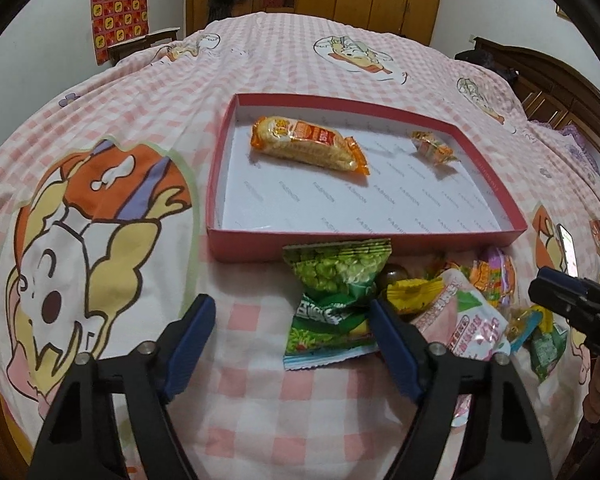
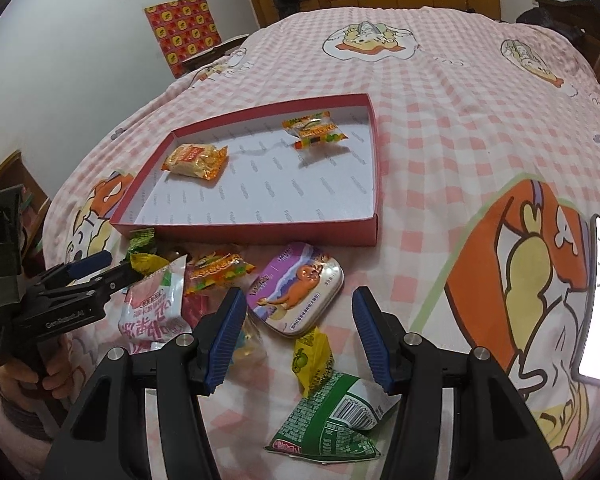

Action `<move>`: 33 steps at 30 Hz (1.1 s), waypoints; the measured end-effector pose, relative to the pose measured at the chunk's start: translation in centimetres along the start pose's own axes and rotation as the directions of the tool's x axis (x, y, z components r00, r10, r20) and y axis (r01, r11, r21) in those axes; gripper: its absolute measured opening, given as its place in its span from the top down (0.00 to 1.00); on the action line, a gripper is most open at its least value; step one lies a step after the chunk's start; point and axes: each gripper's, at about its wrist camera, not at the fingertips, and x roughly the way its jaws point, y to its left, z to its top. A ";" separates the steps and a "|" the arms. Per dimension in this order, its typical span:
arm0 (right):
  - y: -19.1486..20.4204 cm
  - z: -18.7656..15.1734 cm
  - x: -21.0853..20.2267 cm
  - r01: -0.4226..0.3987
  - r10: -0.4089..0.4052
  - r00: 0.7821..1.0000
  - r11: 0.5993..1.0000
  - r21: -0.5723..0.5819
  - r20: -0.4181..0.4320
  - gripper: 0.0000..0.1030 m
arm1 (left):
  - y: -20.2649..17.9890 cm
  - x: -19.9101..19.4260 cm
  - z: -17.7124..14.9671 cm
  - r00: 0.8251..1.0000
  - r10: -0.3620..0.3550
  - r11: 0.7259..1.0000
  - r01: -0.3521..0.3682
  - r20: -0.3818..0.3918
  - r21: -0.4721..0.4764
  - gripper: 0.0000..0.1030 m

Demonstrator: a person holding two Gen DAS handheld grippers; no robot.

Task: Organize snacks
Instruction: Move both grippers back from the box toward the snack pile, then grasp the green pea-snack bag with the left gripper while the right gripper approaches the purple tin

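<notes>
Left gripper (image 1: 290,312): I see my jaws spread wide, grasping nothing, low in the frame over the bedspread (image 1: 100,120).
Right gripper (image 2: 299,312): also released, empty, lower centre of its view.
Box (image 1: 496,184): red, shallow, centre frame on the bedspread.
In the box: one cracker packet (image 1: 308,146) at upper left, one candy packet (image 1: 434,148) at upper right, well apart.
Loose snacks: green pea bag (image 1: 336,268) just below the box's near wall; pink packet (image 2: 154,308) and purple tin (image 2: 296,290) near it.
Phone (image 2: 598,304): right edge, screen lit.
</notes>
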 end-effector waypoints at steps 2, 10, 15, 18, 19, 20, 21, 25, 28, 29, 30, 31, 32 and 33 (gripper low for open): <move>-0.1 -0.1 0.0 0.001 -0.001 1.000 1.000 0.003 0.001 0.45 | 0.0 0.1 0.1 1.000 -0.008 1.000 0.008 0.001 -0.010 0.21; -0.1 -0.3 0.2 0.008 -0.008 1.000 1.000 -0.003 -0.001 0.45 | -0.6 0.8 0.2 1.000 -0.016 1.000 0.016 0.002 -0.003 0.24; 0.0 -0.4 0.2 0.007 -0.007 1.000 1.000 -0.003 0.000 0.45 | -0.8 1.2 0.2 1.000 -0.026 1.000 0.026 0.002 -0.005 0.36; 0.0 -0.5 0.3 0.007 -0.007 1.000 1.000 -0.003 0.000 0.45 | -0.9 1.2 0.1 0.999 -0.047 0.999 0.047 -0.001 -0.002 0.56; 0.0 -0.5 0.3 0.006 -0.006 1.000 1.000 -0.003 0.000 0.45 | -0.9 1.2 0.0 0.999 -0.047 0.999 0.047 -0.001 -0.002 0.56; 0.0 -0.6 0.4 0.006 -0.006 1.000 1.000 -0.003 -0.001 0.45 | -0.9 1.1 0.0 0.999 -0.049 0.999 0.050 0.003 -0.004 0.57; 0.0 -0.6 0.4 0.007 -0.007 1.000 1.000 -0.003 -0.002 0.45 | -0.9 1.1 -0.1 0.999 -0.052 0.999 0.052 0.005 -0.005 0.57; 0.3 -0.6 0.5 0.008 -0.008 1.000 1.000 -0.005 -0.004 0.45 | -0.3 0.6 -0.3 0.998 -0.060 0.998 0.060 0.015 -0.020 0.58; 0.6 -0.5 0.7 0.012 -0.012 1.000 1.000 -0.013 -0.005 0.45 | 0.4 0.1 -0.5 0.999 -0.047 0.998 0.048 0.026 -0.038 0.58; 0.7 -0.4 0.8 0.014 -0.014 1.000 1.000 -0.017 -0.006 0.45 | 0.6 0.0 -0.6 0.999 -0.041 0.998 0.042 0.028 -0.043 0.58; 0.8 -0.4 0.9 0.018 -0.018 1.000 1.000 -0.021 -0.007 0.45 | 0.8 0.0 -0.7 0.999 -0.036 0.998 0.038 0.029 -0.047 0.58; 0.9 -0.3 1.0 0.022 -0.022 1.000 0.999 -0.025 -0.008 0.45 | 1.1 -0.1 -0.8 0.999 -0.034 0.998 0.036 0.030 -0.052 0.58; 1.0 -0.3 1.1 0.026 -0.026 1.000 0.999 -0.029 -0.008 0.45 | 1.2 -0.1 -0.9 0.999 -0.035 0.998 0.037 0.030 -0.057 0.58; 1.2 -0.3 1.2 0.032 -0.032 0.999 0.999 -0.036 -0.009 0.45 | 1.4 -0.1 -0.9 0.999 -0.038 0.997 0.040 0.029 -0.061 0.58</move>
